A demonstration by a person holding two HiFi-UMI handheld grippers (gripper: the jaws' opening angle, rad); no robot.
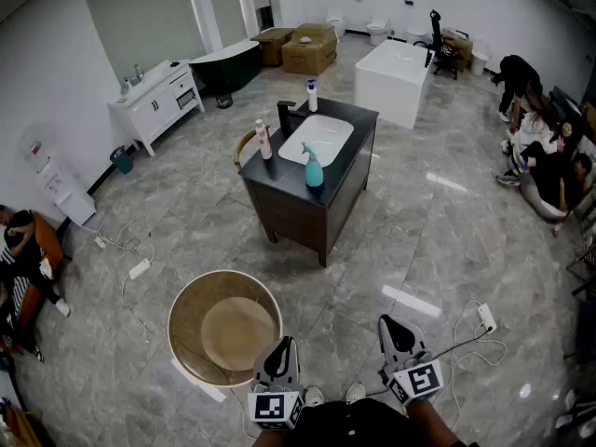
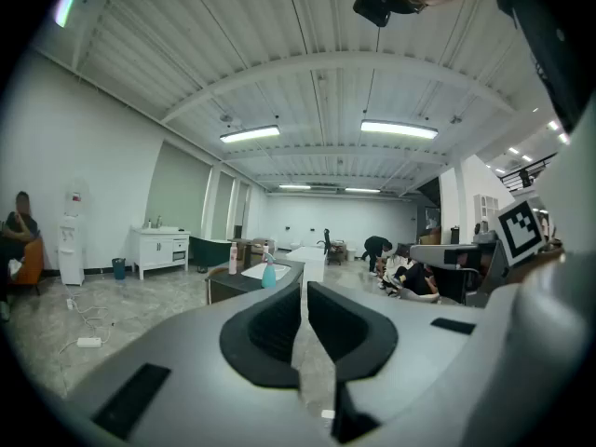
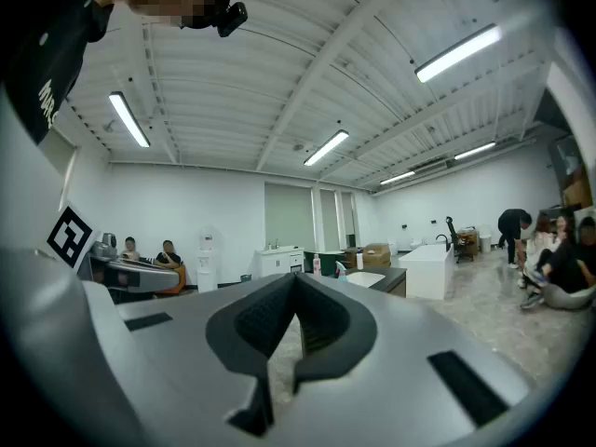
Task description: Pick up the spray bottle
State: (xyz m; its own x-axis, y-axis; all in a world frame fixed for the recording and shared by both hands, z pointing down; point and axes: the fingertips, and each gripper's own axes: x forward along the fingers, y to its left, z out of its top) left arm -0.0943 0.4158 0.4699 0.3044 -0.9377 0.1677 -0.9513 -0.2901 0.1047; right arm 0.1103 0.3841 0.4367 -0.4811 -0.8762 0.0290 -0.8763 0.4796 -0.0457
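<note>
**Both claws idle and low, spray bottle well out of reach across the floor**

The right gripper (image 1: 391,322) has its jaws pressed together at the tips, with nothing caught between them. The left gripper (image 1: 282,345) shows a thin slit between its jaws in its own view, and it too carries nothing. Both are held close to the person's body at the near edge of the scene and point out over the floor. This looks like a carrying posture for walking, not a reach.

Just left of the left gripper stands a round tub (image 1: 177,305) with a brown inside, so the way forward probably runs to the right of it.

Further out, in the middle of the room, is a dark vanity cabinet (image 1: 307,208) with a white basin (image 1: 317,140) sunk in its top. The spray bottle (image 1: 313,168), teal with a trigger head, stands upright on the cabinet's near edge, just beside the basin's near rim. That spot leaves its near side free for a level approach. A black tap (image 1: 285,117) rises at the basin's far left, and a pink-capped bottle (image 1: 264,141) stands left of it, well clear of the target. A white bottle (image 1: 312,96) sits at the far edge.

Both gripper views show the spray bottle (image 2: 268,273) small and distant beyond the jaws, so the pick has not begun. The person must first close the gap, and one claw must open wide enough for the bottle's body
</note>
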